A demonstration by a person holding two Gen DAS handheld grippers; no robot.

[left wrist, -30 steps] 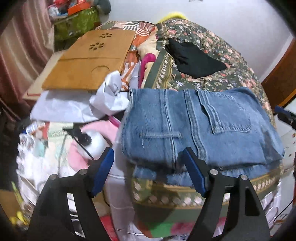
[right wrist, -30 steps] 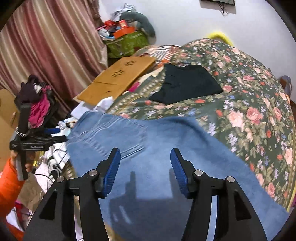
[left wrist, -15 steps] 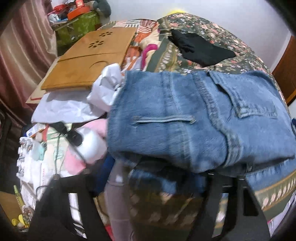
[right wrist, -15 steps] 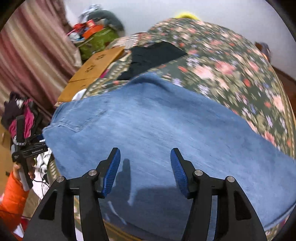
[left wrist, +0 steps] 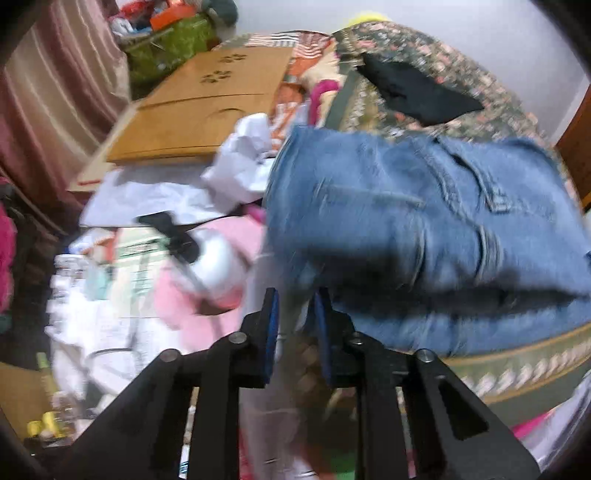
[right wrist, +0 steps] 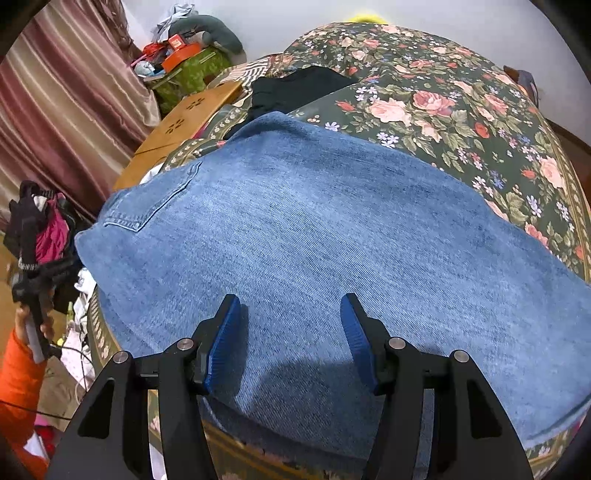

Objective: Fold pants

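Bed with floral cover [right wrist: 461, 110], striped maroon curtain [right wrist: 62, 96] left, plain white wall [right wrist: 295, 18], wooden board [left wrist: 207, 107] bedside.

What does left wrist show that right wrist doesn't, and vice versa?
Left wrist only: the left gripper, its fingers closing at the near corner of the jeans (blur hides whether denim is between them); crumpled white paper; pink and white clutter beside the bed.

Right wrist only: the right gripper, fingers apart above flat denim; an orange sleeve with a hand holding the other gripper's handle.

Both: jeans, floral bedspread, black garment, wooden board, striped curtain.
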